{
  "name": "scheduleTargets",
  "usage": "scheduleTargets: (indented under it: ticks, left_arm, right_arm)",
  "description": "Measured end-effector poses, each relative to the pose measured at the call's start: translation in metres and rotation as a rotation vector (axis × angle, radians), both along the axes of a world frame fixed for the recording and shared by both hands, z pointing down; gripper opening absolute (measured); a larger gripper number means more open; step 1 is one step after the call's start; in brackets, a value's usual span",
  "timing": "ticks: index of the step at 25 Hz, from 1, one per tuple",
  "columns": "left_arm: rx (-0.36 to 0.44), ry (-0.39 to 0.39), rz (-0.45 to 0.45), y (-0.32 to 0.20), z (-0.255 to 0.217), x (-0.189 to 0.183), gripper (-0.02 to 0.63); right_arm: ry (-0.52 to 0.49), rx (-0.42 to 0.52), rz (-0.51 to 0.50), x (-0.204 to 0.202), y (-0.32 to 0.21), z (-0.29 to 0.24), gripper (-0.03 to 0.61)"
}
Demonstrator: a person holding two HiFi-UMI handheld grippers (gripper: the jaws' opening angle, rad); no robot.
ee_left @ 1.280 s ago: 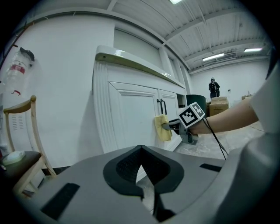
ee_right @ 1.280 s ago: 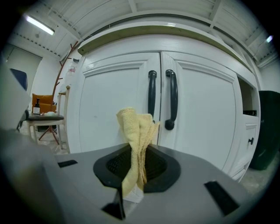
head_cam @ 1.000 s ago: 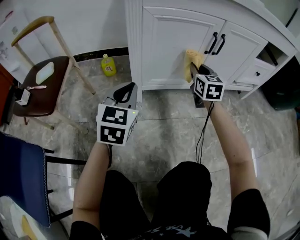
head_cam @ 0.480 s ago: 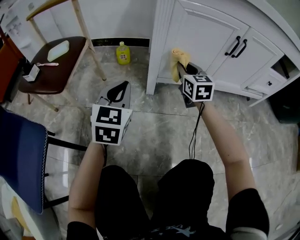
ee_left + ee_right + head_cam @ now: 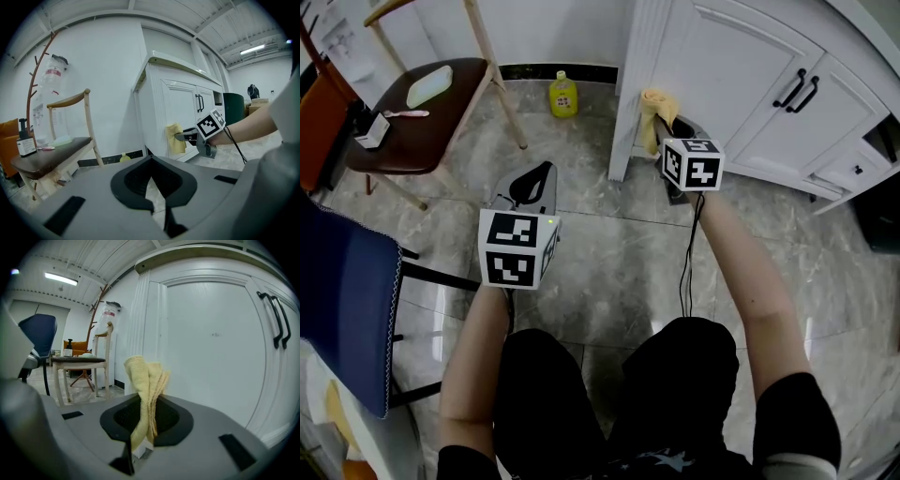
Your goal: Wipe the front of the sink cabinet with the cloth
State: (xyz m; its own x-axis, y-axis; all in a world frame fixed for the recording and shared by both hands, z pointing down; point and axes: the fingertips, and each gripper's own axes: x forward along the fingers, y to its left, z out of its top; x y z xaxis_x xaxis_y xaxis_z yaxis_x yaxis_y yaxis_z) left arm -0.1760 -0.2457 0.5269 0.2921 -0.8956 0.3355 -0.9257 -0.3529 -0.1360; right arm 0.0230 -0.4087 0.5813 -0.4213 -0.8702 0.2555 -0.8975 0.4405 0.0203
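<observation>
Right gripper view: cloth (image 5: 146, 390) clamped in jaws, long axis vertical, facing cabinet (image 5: 211, 343).

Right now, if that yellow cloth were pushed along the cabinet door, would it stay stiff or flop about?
Probably floppy: the cloth bunches in loose folds where the right gripper pinches it. Its thin layers suggest it is light. Its fuzzy, towel-like surface should drag rather than slip on the cabinet.

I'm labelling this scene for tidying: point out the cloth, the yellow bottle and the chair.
cloth (image 5: 652, 112): head view, its bunched middle.
yellow bottle (image 5: 563, 97): head view, its body.
chair (image 5: 427, 139): head view, bare seat.
</observation>
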Motion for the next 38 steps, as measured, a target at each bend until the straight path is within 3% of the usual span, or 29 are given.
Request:
scheduleTargets:
  ticks: [10,19,24,27,38]
  left_arm:
    - [-0.02,0.004,0.047,-0.011,0.013,0.033,0.015]
    - [-0.033,0.006,0.14,-0.035,0.022,0.091,0.015]
    - [-0.041,0.012,0.194,-0.041,0.026,0.122,0.015]
    - [-0.044,0.008,0.224,-0.043,0.028,0.137,0.015]
    - [-0.053,0.031,0.245,-0.046,0.034,0.148,0.015]
  right_arm:
    - [-0.021,0.008,0.108,0.064,-0.007,0.007,0.063]
    - [-0.052,0.009,0.246,0.155,-0.01,0.016,0.063]
    - [-0.019,0.014,0.314,0.203,-0.005,0.017,0.063]
    - [-0.056,0.017,0.351,0.226,-0.001,0.015,0.063]
    - [-0.064,0.005,0.425,0.259,0.013,0.017,0.063]
